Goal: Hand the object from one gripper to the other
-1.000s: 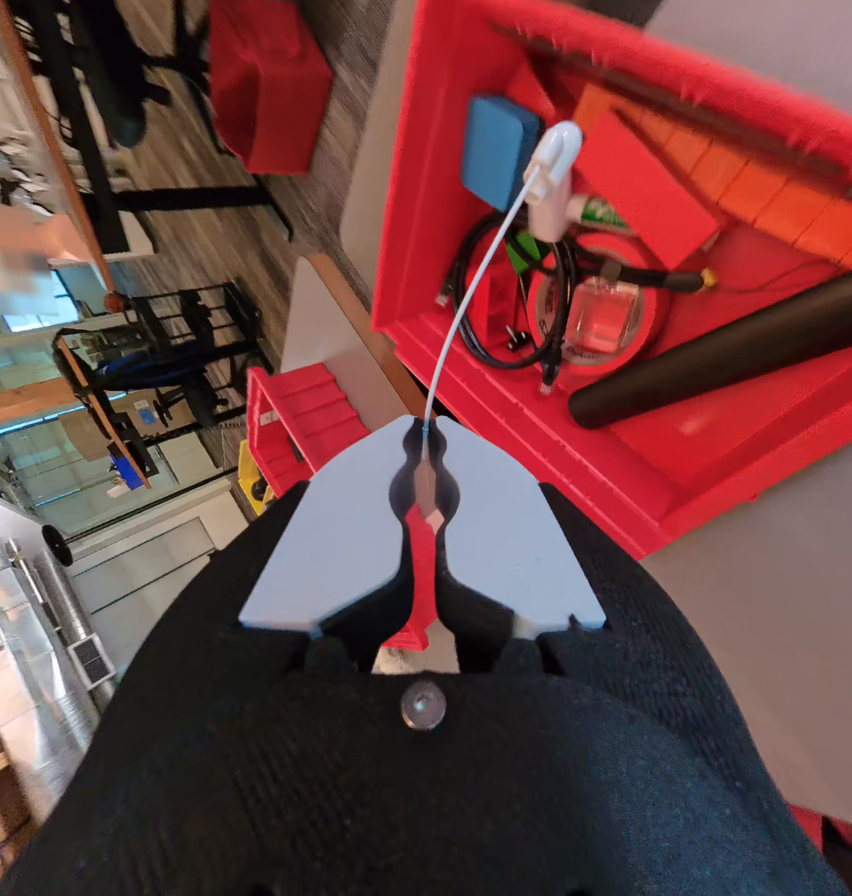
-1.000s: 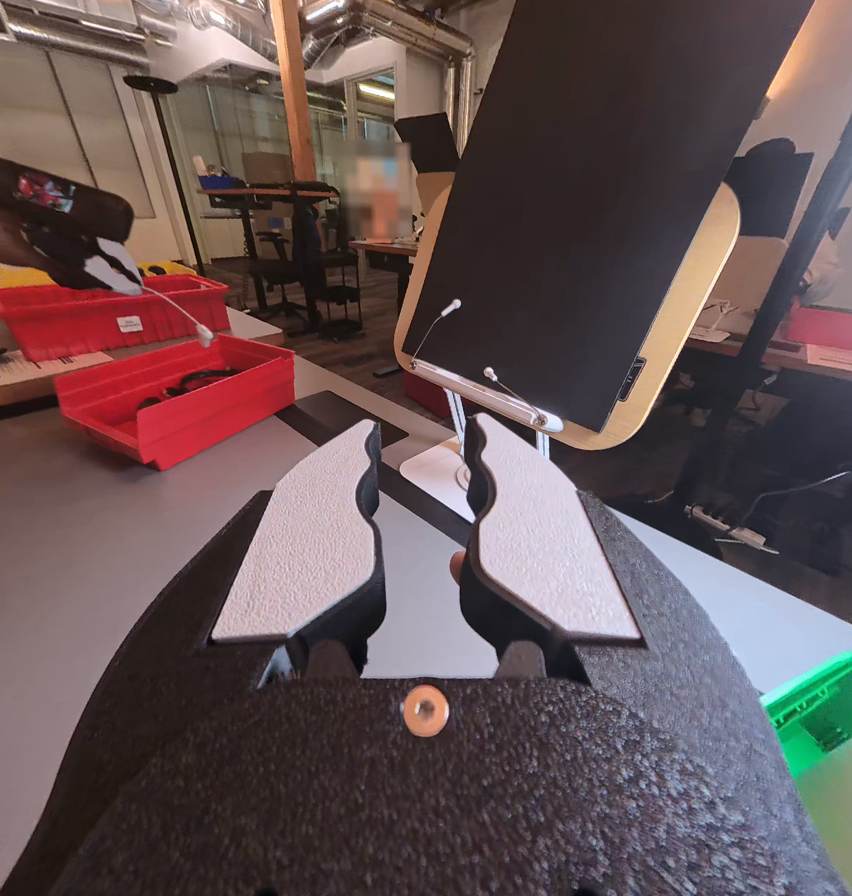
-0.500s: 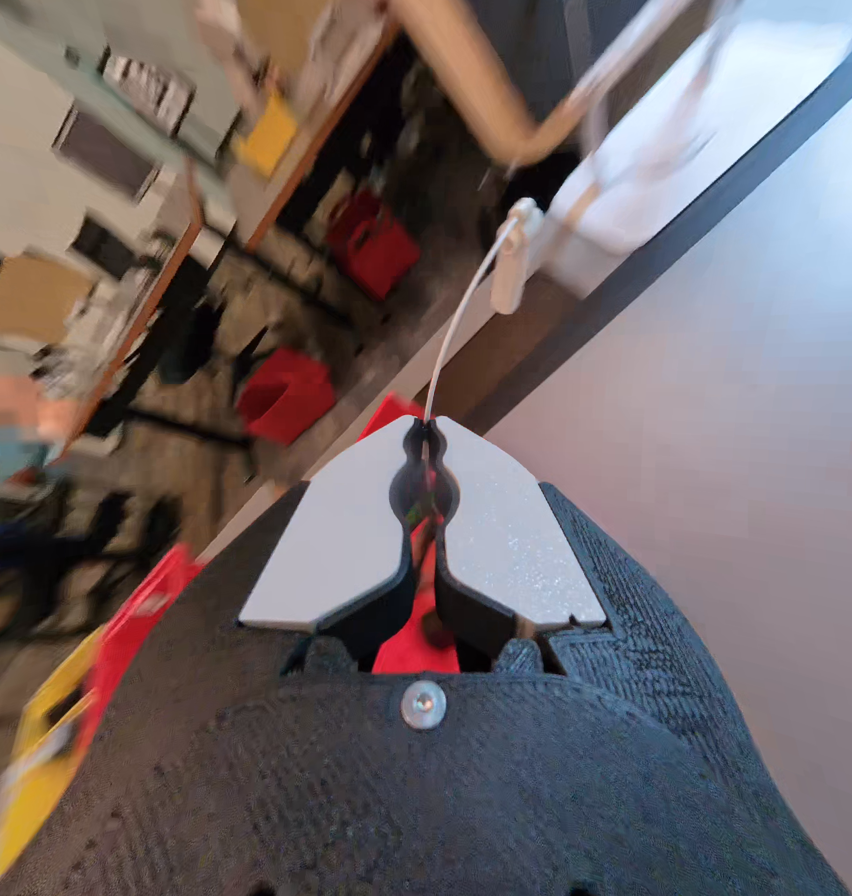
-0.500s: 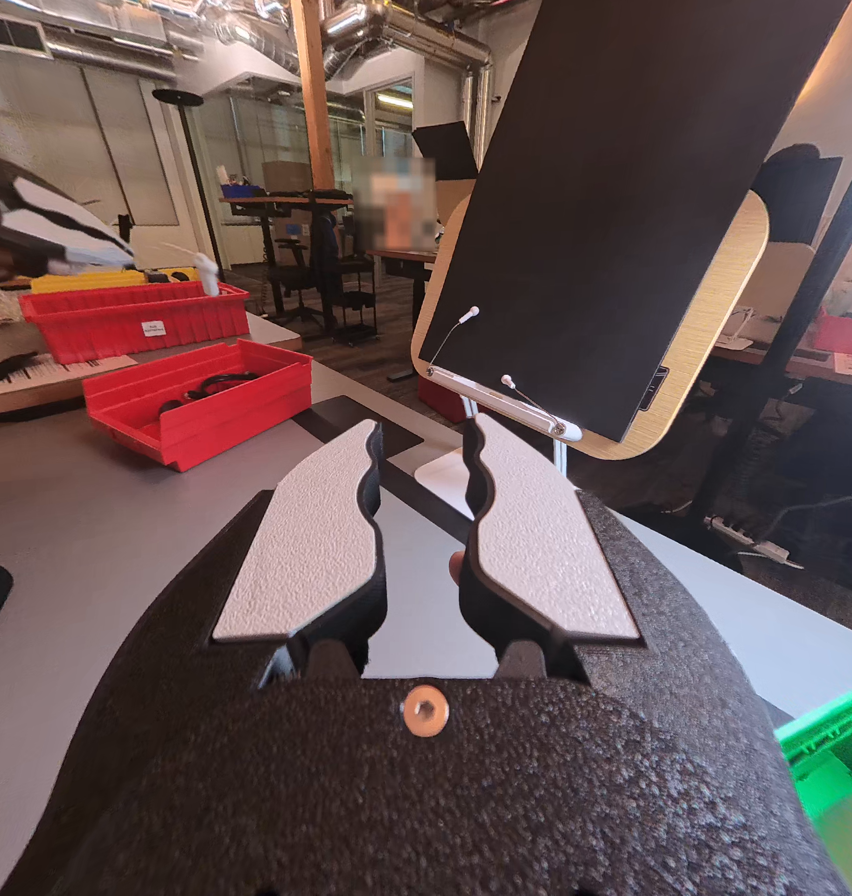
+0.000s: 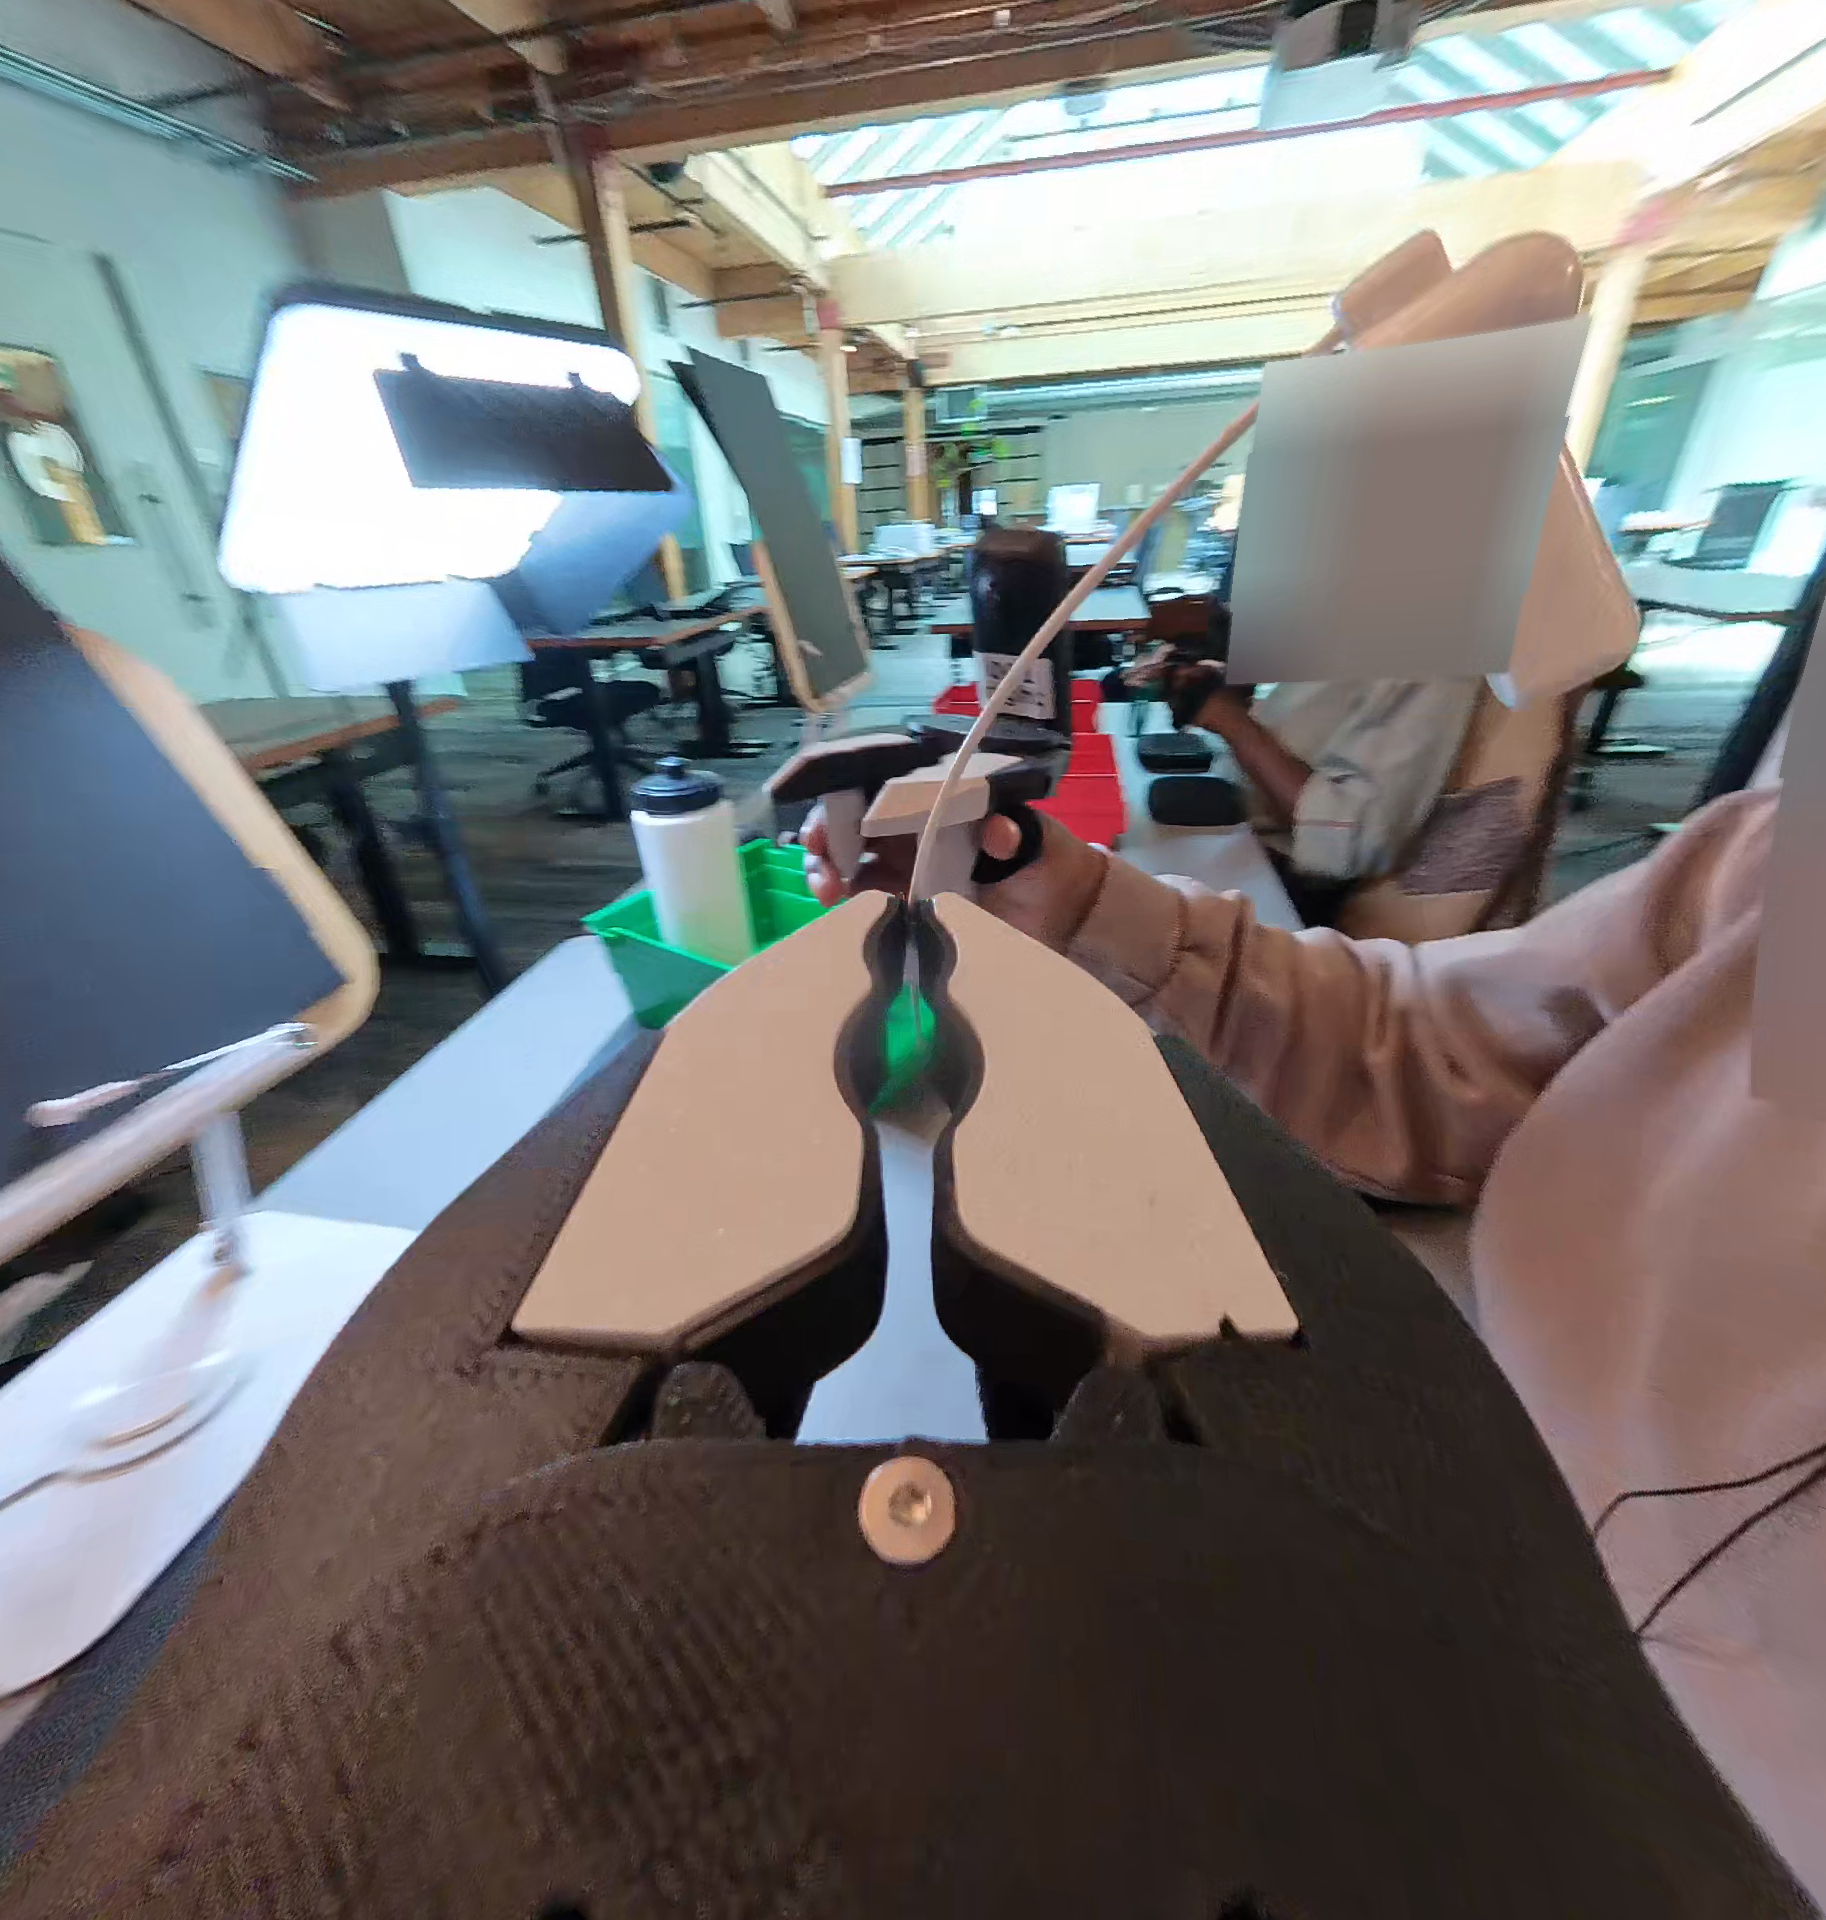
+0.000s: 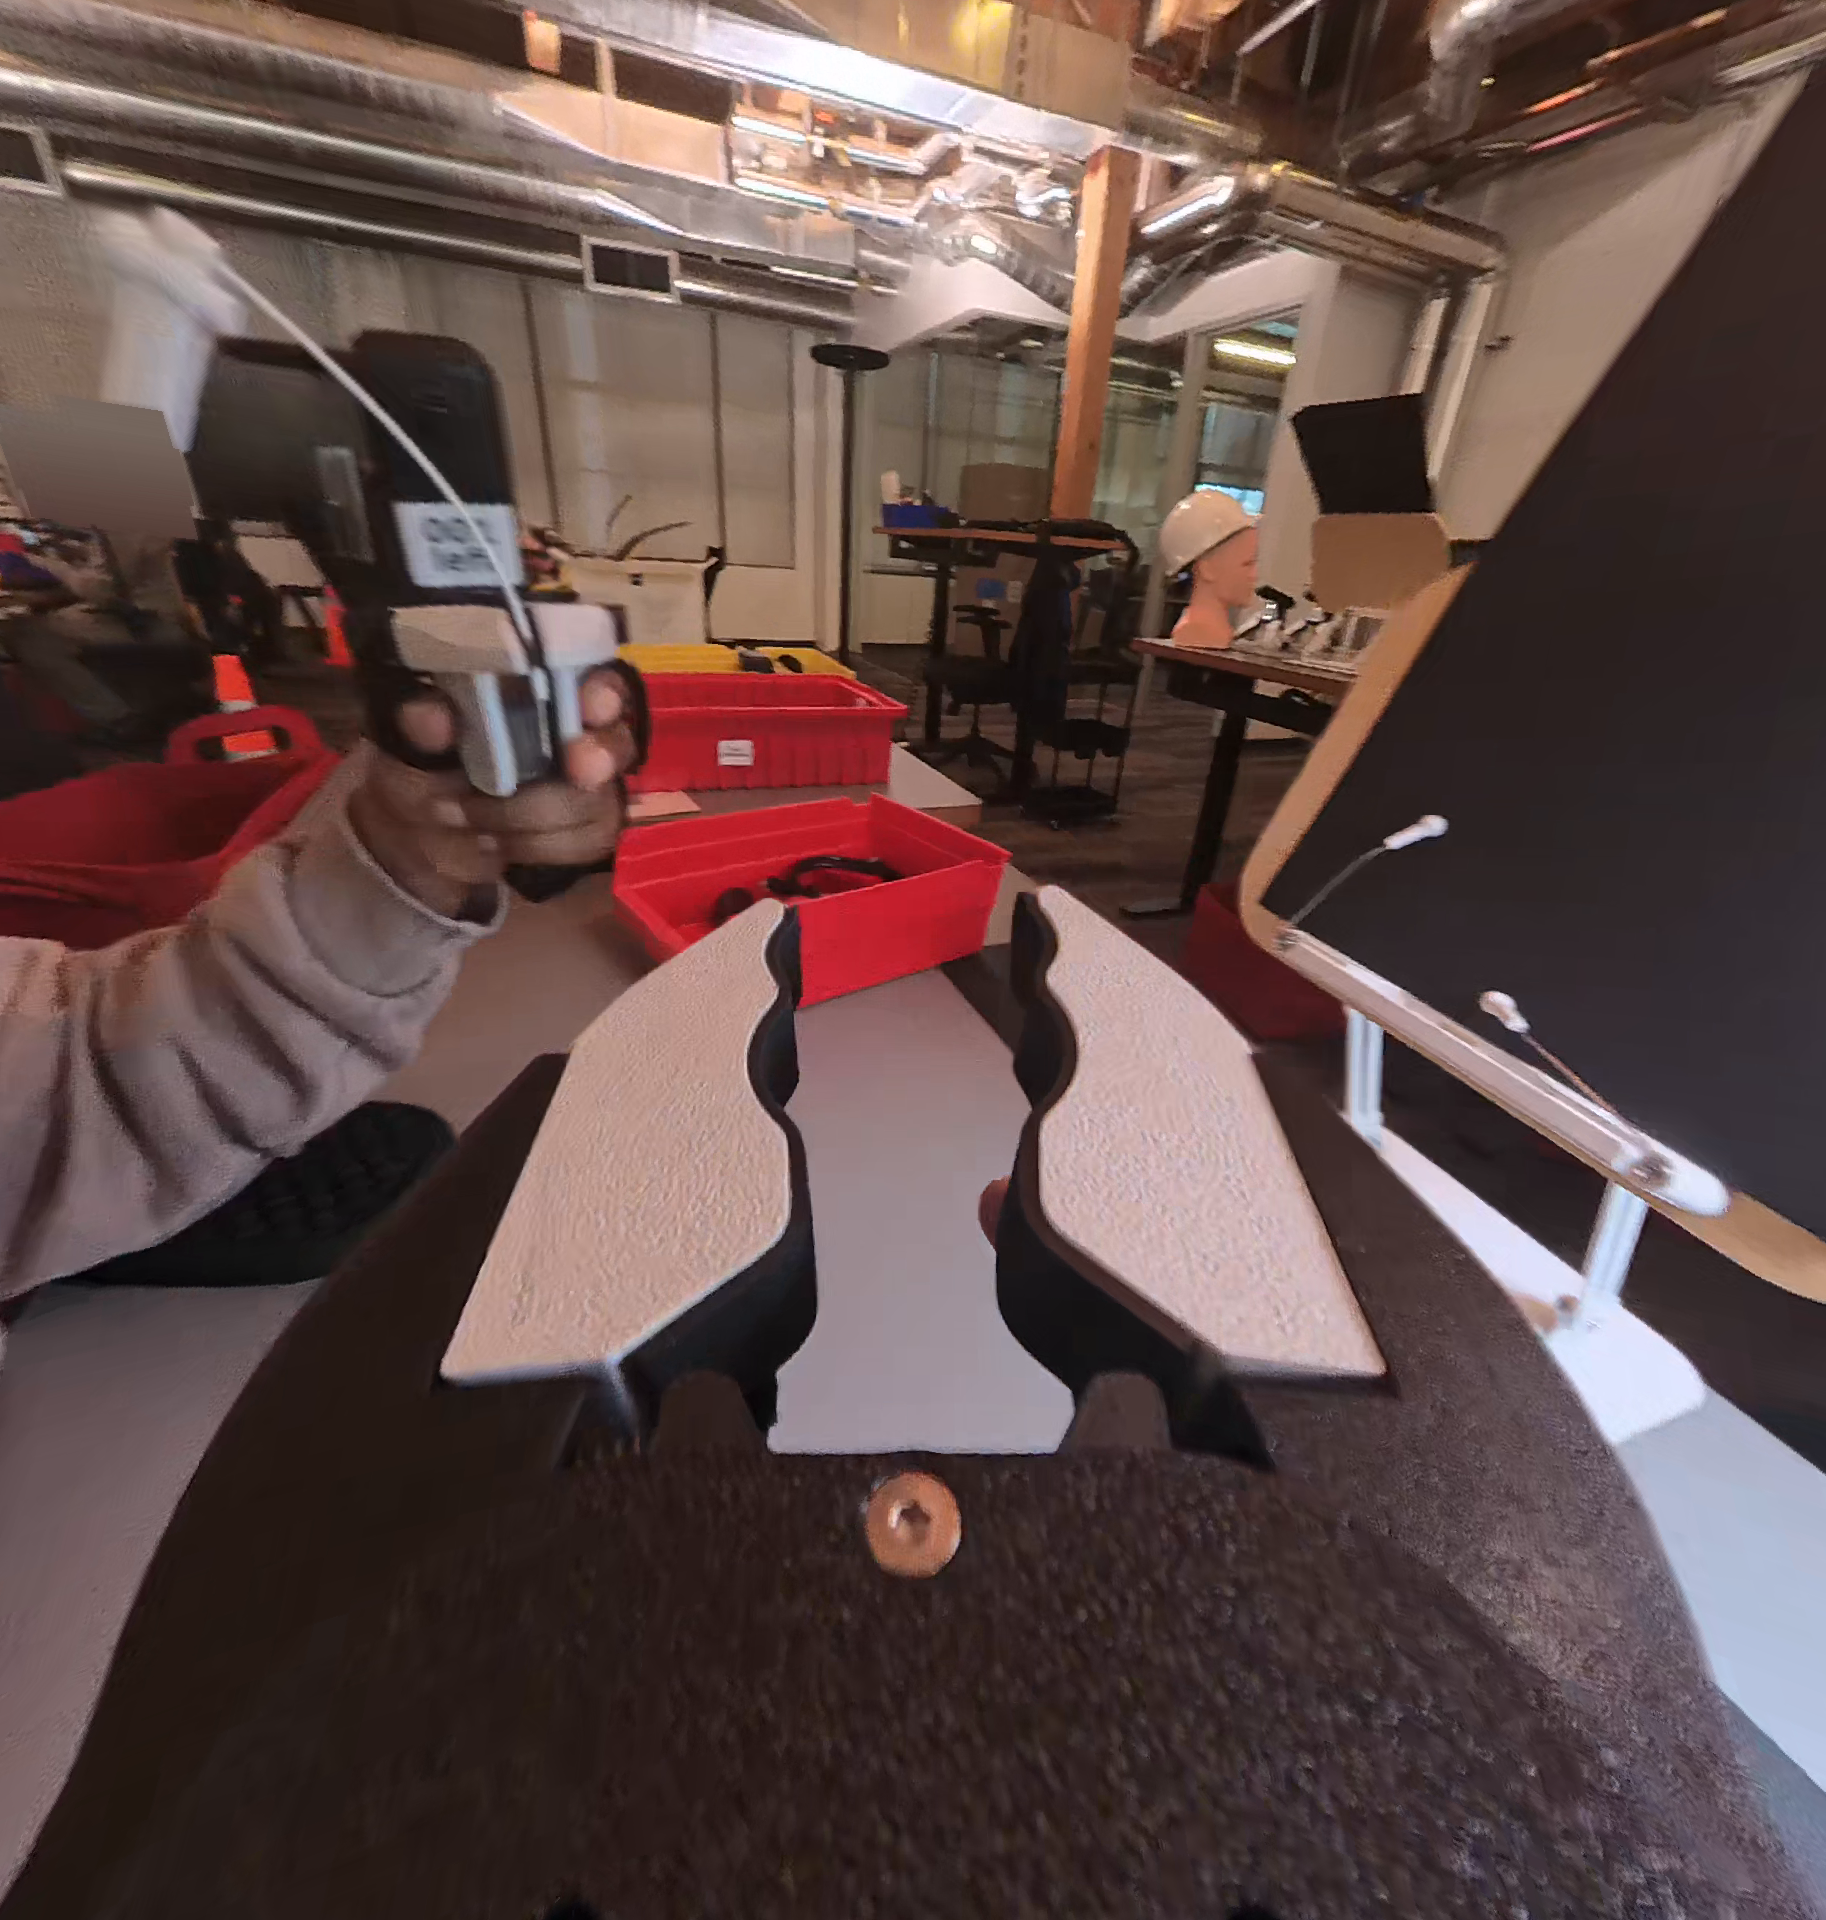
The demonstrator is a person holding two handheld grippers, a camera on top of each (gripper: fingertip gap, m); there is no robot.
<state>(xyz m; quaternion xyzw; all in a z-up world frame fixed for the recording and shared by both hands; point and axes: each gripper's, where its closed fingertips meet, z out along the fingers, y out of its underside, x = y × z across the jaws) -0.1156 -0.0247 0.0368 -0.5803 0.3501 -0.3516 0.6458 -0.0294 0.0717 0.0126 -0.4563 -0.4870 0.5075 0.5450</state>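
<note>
My left gripper [image 5: 911,906] is shut on a thin white cable [image 5: 1034,644], pinched at the fingertips. The cable arcs up and to the right, and its far end is hidden behind a blurred patch. In the right wrist view the left gripper [image 6: 493,675] is held up at the left, pointing toward me, with the cable [image 6: 410,457] curving up to a blurred white plug [image 6: 166,286]. My right gripper [image 6: 904,920] is open and empty above the grey table. It shows in the left wrist view [image 5: 888,800], just beyond the left fingertips, apart from the cable's held end.
A red bin [image 6: 836,914] with black cords stands on the table past the right gripper, with a larger red bin [image 6: 763,727] behind it. A green bin [image 5: 660,956] holds a white bottle [image 5: 685,873]. A black panel on a white stand [image 6: 1615,675] is at the right. The left gripper's tips are roughly 15 cm from the right gripper's.
My left gripper has swung away from above the red bin and now faces the right gripper, with the cable still in it. The right gripper stays open and has turned a little to the left.
</note>
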